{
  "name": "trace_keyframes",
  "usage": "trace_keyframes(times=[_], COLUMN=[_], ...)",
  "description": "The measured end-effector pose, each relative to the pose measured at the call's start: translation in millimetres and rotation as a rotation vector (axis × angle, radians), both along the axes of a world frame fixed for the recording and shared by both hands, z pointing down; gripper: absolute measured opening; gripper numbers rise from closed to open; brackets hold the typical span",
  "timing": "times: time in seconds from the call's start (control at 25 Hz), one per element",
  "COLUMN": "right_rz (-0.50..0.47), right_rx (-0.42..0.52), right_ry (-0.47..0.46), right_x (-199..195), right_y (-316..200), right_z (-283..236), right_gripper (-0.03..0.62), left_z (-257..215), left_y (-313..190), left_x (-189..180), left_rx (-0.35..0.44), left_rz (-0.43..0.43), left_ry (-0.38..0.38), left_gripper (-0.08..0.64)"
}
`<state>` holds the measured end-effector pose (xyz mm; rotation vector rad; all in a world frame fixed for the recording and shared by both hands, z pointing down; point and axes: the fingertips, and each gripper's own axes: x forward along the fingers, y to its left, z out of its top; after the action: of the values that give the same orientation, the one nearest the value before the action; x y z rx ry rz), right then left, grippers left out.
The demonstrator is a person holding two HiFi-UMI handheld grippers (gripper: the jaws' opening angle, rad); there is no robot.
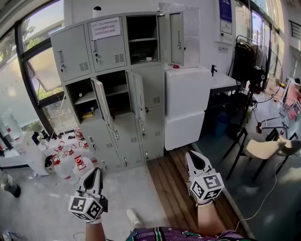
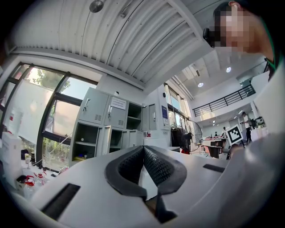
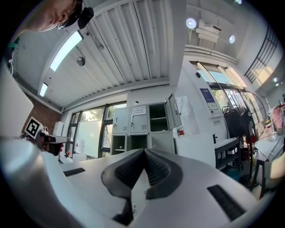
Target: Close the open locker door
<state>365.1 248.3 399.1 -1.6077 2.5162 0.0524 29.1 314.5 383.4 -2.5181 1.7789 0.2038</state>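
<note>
1. Two white boxes are stacked one upon the other, and a small red object is seen on top.
2. Clear bottles with red caps are grouped on the pale floor at the left.
3. A strip of wooden flooring is laid beside the pale floor.
4. A chair with a light seat is set on dark legs at the right.
5. A standing fan is placed just beyond a white table.
6. A blue poster is fixed high on the wall.

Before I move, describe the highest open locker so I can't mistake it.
Find the grey locker bank beside the big window. In its top row, take the rightmost compartment, its door swung out to the right. It is the only open one in that row, next to the door bearing a paper notice.
</note>
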Motion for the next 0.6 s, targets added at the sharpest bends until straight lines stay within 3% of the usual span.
trace_keyframes(times=[0.28, 0.6], right_rz=[-0.038, -0.075], right_rx=[-0.007, 0.002], right_ry=[-0.046, 0.004], right_x=[-11.9, -31.8], right_y=[-4.0, -18.6], right_z=[-3.3, -8.0], right_gripper=[0.006, 0.006], left_z=[-2.3, 9.9], left_y=[-4.8, -16.8], left_x=[-8.4, -25.1], left_rx=[-0.005, -0.022], left_rz=[-0.005, -0.026], left_ry=[0.007, 0.020], left_gripper=[0.021, 0.021])
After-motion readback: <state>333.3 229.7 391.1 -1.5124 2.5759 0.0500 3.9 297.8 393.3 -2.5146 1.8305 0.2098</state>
